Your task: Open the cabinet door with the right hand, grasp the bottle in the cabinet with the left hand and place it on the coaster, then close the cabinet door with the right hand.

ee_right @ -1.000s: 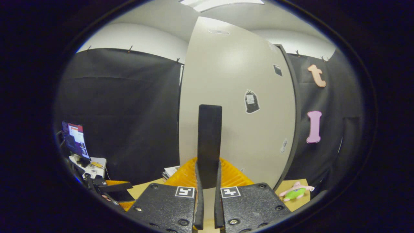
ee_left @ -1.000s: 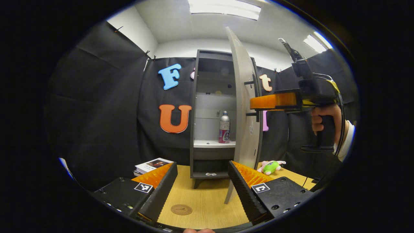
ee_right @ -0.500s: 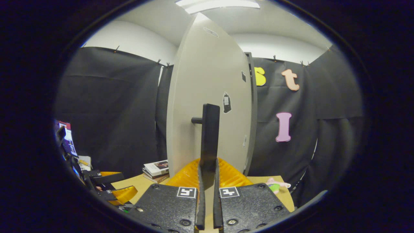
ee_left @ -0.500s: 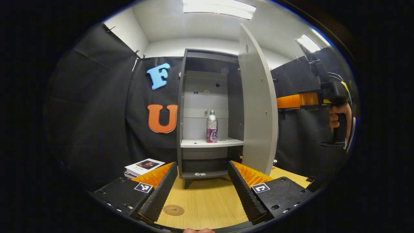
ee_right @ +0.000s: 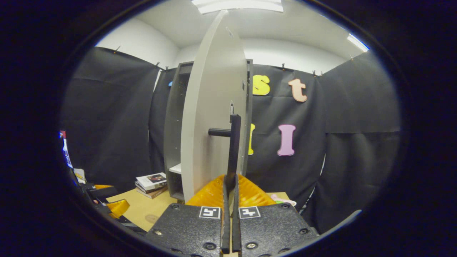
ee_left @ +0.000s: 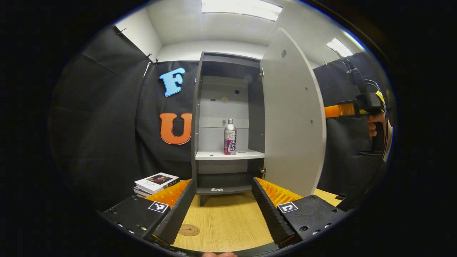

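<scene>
Bottle (ee_left: 230, 137) upright on cabinet (ee_left: 228, 107) shelf, coaster (ee_left: 189, 230) on table (ee_left: 228, 228) before it, books (ee_left: 156, 182) left.

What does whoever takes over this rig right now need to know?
Right claw: shut on the door handle, holding the cabinet door swung wide open.
Left claw: open and empty, low over the table, facing the cabinet.
Bottle: upright on the cabinet's middle shelf, untouched.
Coaster: on the table near the left claw, bare.
Done: door open.
Left: grasp the bottle with the left claw, set it on the coaster, then close the door with the right.
</scene>
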A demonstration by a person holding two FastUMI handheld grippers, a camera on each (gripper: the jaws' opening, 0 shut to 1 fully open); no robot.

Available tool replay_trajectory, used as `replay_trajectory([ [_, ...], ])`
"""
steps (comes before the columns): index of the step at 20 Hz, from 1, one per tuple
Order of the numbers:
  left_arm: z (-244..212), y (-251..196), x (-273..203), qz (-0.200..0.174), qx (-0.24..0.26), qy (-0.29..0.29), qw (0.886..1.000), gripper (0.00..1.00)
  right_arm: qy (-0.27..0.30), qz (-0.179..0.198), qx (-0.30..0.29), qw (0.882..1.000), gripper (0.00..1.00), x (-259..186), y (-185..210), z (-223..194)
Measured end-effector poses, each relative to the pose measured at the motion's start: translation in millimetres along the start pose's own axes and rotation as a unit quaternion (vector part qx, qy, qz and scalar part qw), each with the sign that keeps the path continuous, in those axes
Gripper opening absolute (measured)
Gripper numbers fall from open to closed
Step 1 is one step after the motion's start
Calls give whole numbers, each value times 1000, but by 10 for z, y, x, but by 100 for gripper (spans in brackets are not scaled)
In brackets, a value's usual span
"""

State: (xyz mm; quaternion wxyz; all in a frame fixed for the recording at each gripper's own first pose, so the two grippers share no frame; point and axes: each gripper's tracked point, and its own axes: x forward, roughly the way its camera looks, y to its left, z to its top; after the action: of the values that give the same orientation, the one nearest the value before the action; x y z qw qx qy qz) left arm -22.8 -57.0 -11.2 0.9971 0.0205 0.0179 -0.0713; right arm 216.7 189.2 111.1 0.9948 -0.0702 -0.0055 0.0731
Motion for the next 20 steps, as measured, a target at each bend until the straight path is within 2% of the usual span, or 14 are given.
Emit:
replay_trajectory([
  [3, -6, -15, -6, 0, -6, 3, 1000, 95, 4, -46, -20, 999, 4, -10, -159, -84],
  [8, -32, -108, -1, -11, -18, 10, 1000, 95, 5, -43, 17, 999, 4, 5, -81, -120],
  [12, -32, -187, 62, -21, -21, 12, 999, 95, -5, -44, 25, 999, 4, -220, -129, -126],
  [15, 83, -293, 337, -50, -26, 3, 998, 95, -38, -118, 23, 992, 4, -409, -511, 7],
  [16, 157, -302, 453, -56, -24, -2, 998, 95, -40, -132, 22, 990, 4, -392, -622, 7],
  [17, 223, -296, 575, -59, -22, -7, 998, 95, -36, -136, 26, 990, 15, -432, -637, -31],
  [18, 282, -289, 711, -60, -21, -12, 998, 95, -30, -132, 33, 990, 42, -431, -636, -76],
  [19, 314, -270, 861, -59, -20, -14, 998, 95, -22, -127, 43, 991, 45, -403, -626, -116],
  [20, 369, -252, 1036, -58, -19, -20, 998, 95, -17, -121, 50, 991, 52, -358, -620, -166],
])
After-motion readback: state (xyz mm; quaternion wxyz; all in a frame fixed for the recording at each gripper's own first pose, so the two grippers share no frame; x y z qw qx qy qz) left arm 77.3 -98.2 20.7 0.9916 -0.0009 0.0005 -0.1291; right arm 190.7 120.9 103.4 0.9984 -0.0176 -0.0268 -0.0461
